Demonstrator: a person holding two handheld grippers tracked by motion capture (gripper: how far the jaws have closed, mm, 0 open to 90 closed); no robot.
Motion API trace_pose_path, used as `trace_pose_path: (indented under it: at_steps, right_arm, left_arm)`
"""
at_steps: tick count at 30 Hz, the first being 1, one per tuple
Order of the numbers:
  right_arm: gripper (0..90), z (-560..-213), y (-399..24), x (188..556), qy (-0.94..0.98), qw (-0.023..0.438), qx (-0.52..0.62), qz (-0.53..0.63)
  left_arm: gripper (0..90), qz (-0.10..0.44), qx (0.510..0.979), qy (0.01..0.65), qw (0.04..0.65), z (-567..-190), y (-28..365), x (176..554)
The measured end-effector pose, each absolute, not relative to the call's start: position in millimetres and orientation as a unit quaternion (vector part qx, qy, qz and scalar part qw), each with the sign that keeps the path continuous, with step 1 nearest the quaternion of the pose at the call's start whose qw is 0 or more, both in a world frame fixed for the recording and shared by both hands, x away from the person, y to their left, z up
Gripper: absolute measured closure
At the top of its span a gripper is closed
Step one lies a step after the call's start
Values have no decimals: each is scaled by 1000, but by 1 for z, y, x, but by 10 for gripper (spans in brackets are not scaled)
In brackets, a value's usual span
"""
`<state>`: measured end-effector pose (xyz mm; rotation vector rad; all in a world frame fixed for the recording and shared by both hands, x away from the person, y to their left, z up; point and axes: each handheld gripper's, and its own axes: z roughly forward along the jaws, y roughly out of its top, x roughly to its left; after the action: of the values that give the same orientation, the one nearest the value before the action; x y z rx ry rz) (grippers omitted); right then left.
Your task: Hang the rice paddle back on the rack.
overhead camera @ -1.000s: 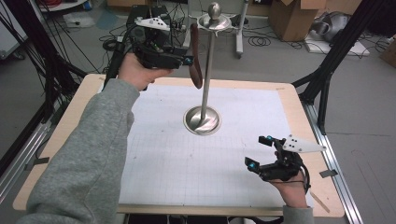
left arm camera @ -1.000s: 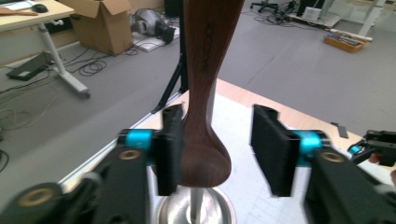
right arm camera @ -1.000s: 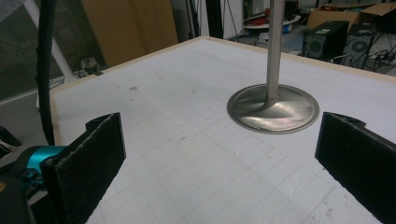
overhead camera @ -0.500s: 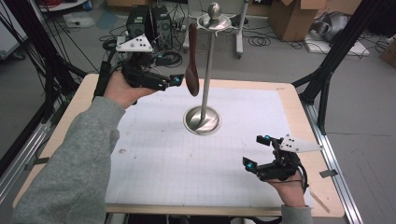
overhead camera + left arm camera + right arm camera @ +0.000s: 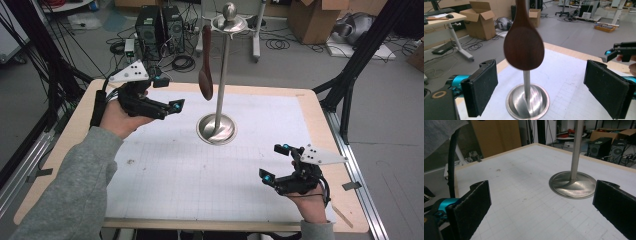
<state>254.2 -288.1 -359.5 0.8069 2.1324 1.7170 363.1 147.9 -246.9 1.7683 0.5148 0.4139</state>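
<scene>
The left tongs (image 5: 172,106) have just been opening and now gape wide, empty, just beside a dark wooden spoon (image 5: 205,65) hanging from a metal stand (image 5: 220,100) mid-bench (image 5: 75,130). The right tongs (image 5: 275,167) rest open, holding nothing, near the bench's front edge.

Mid-table stand (image 5: 220,90), hanging spoon (image 5: 205,65)

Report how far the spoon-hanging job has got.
Done, it seems: the wooden spoon hangs from the top of the metal stand, free of both grippers. In hand: the left gripper has just opened its jaws and sits beside the spoon with nothing between them. The right gripper rests open near the table's front edge. Little looks left beyond withdrawing.
</scene>
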Motion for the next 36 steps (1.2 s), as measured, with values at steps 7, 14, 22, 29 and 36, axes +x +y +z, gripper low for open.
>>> trace_pose_path:
  at_steps: [7, 14, 22, 29, 36]
  right_arm:
    - [4, -357, -285, 254, 741, 145, 276, 595]
    - [4, -357, -284, 255, 742, 149, 274, 593]
    - [4, -359, -283, 256, 741, 159, 278, 590]
    - [4, -360, -284, 256, 738, 163, 283, 591]
    - [4, -360, -287, 256, 736, 165, 286, 591]
  left_arm:
    - [124, 189, 753, 231, 587, -265, 167, 350]
    - [124, 205, 743, 242, 590, -280, 187, 340]
    - [124, 210, 732, 256, 595, -300, 206, 326]
    - [124, 215, 725, 267, 597, -315, 219, 315]
    - [124, 220, 722, 277, 595, -329, 229, 304]
